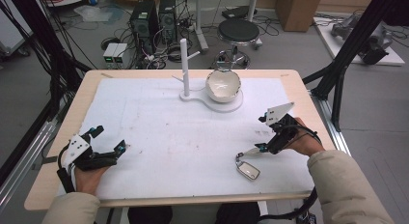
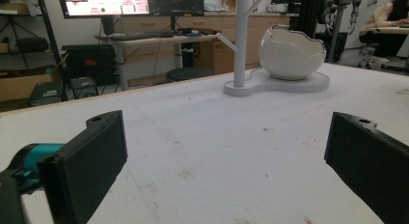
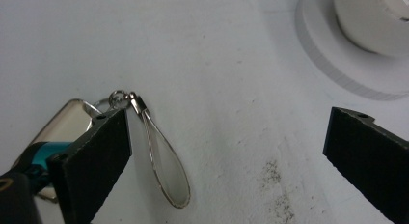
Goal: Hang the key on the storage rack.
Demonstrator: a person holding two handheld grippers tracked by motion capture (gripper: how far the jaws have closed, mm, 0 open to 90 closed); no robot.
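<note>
The right gripper (image 1: 260,147) is hovering with its jaws spread wide over a keychain (image 1: 247,169) and gripping nothing. In the right gripper view the left jaw is sitting just over the fob (image 3: 65,120), and the loop (image 3: 166,168) is lying between the jaws, nearer the left one. Whether that jaw is touching the fob cannot be told. The right hand (image 1: 301,143) is angling the gripper down and toward the table's middle, the sleeve coming in from the lower right corner.

The left gripper (image 1: 108,139) is also gaping — jaws well apart, nothing between them but bare cover. The left hand (image 1: 87,178) is resting low at the near left edge, pointing the gripper level across the table toward the stand (image 2: 239,40).

There is one keychain, lying on the near right part of the table (image 1: 159,137), well apart from the stand. It is a flat, shiny metal fob with rounded corners, joined by a small ring (image 3: 115,97) to a thin teardrop-shaped wire loop.

There is one stand — a white post with short side pegs rising from a flat white base (image 1: 226,105). One bowl (image 1: 223,85) is sitting on that base beside the post; it is glossy white, shaped like a cracked eggshell with a jagged rim.

The table is wearing a white cover, lightly stained with brown specks, over a pale wooden top.
</note>
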